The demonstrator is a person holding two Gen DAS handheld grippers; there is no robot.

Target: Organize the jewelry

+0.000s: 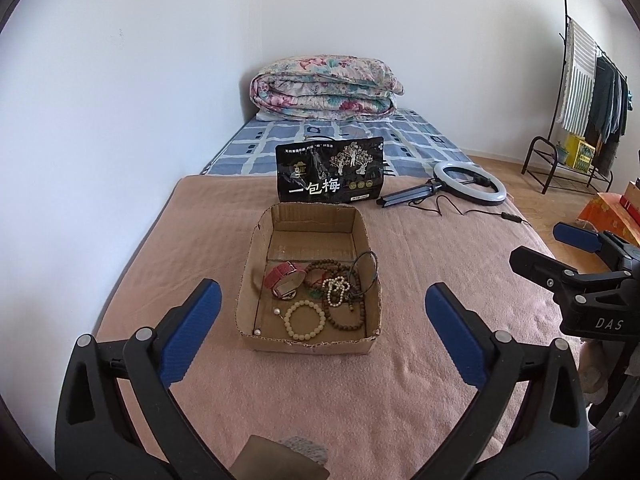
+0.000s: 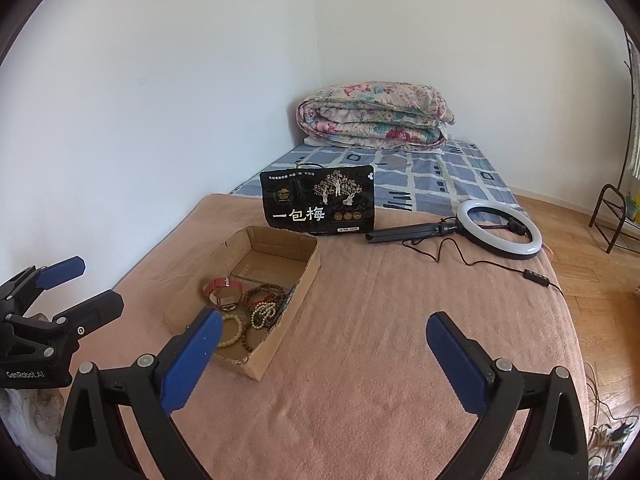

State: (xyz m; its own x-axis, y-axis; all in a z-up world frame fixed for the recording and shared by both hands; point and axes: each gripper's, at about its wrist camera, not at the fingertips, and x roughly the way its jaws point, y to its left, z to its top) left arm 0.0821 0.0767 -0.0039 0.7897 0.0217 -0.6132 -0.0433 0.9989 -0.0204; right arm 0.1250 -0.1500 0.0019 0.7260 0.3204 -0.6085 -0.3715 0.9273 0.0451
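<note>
A shallow cardboard box [image 1: 310, 342] [image 2: 280, 344] sits on the pink blanket and holds the jewelry. Inside lie a pink-strapped watch [image 1: 284, 278] [image 2: 224, 290], a cream bead bracelet [image 1: 305, 318] [image 2: 232, 330], a white pearl string [image 1: 336, 290] [image 2: 265, 314], brown wooden bead strands [image 1: 348, 316] [image 2: 262, 294] and a dark cord loop [image 1: 366, 264]. My left gripper [image 1: 320, 338] hovers just in front of the box, open, nothing between its blue fingers [image 1: 192, 328]. My right gripper [image 2: 326, 354] is open and empty over the blanket to the box's right; it also shows at the right edge as right gripper [image 1: 560, 248].
A black snack bag [image 1: 330, 170] [image 2: 318, 202] stands behind the box. A ring light [image 1: 470, 182] [image 2: 500, 234] with tripod and cable lies to the right. A folded floral quilt [image 1: 324, 88] sits at the bed's head. Wall on the left, clothes rack [image 1: 588, 92] far right.
</note>
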